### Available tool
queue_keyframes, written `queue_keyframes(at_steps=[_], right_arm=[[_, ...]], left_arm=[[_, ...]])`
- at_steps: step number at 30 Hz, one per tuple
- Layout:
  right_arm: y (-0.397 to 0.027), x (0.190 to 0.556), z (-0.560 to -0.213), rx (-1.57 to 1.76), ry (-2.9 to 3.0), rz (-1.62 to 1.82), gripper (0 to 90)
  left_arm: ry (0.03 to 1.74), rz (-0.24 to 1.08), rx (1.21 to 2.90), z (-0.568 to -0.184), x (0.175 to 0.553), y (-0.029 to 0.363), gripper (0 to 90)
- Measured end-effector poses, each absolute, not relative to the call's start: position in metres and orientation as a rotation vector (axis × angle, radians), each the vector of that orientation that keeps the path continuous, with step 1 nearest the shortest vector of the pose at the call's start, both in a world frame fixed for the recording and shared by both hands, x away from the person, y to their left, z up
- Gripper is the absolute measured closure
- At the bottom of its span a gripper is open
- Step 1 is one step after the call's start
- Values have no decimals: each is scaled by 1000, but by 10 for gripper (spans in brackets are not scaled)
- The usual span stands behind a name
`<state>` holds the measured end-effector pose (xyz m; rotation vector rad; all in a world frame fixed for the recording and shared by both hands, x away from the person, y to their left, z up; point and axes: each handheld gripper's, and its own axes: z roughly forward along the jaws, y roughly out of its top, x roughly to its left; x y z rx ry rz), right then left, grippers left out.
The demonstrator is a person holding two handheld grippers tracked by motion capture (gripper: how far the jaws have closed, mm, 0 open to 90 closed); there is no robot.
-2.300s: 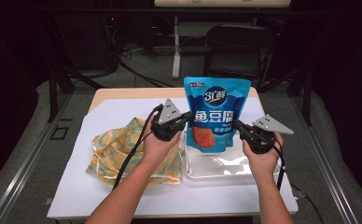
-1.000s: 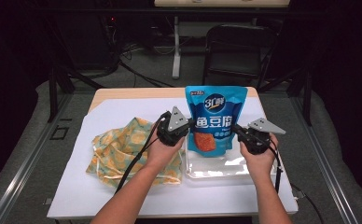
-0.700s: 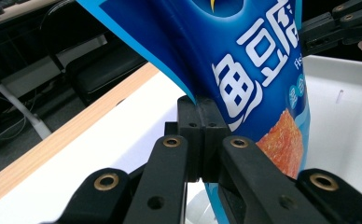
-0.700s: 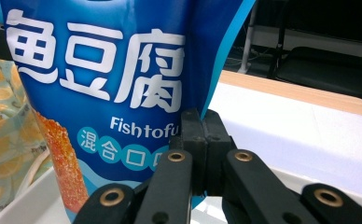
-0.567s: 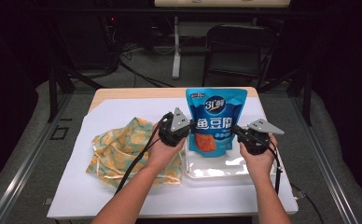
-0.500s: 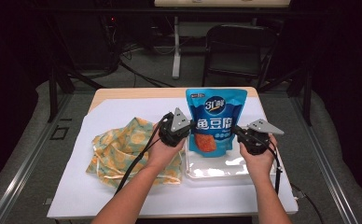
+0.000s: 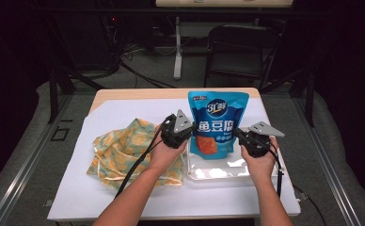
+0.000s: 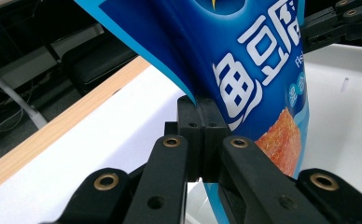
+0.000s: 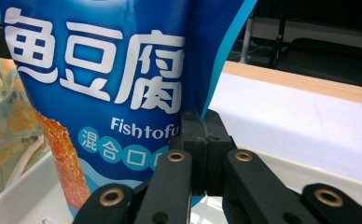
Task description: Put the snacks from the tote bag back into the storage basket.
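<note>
A: Blue snack pouch [image 7: 217,123] held upright over the clear tray [image 7: 265,172], lower end down inside it. Left gripper [image 7: 186,133] clenched on the pouch's left edge, right gripper [image 7: 238,133] clenched on the right edge.

B: In both gripper views, jaws pressed flat on the side seams, yes. Resting on the tray floor already?

A: Hard to say; bottom of pouch hidden, perhaps touching. So: picked up and brought to tray, done. Left to do: lay or stand it inside, then release. Yellow patterned cloth [image 7: 124,151] lying untouched beside, on the bench [image 7: 100,197].
</note>
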<state>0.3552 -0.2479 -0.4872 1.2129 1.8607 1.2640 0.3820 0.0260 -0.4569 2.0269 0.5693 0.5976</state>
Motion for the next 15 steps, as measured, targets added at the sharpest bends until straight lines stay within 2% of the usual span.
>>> queue_keyframes(at_steps=[15], right_arm=[[-250,354,-492,1216,1870,1289,867]], left_arm=[[581,568,2003,-460,379,31,889]])
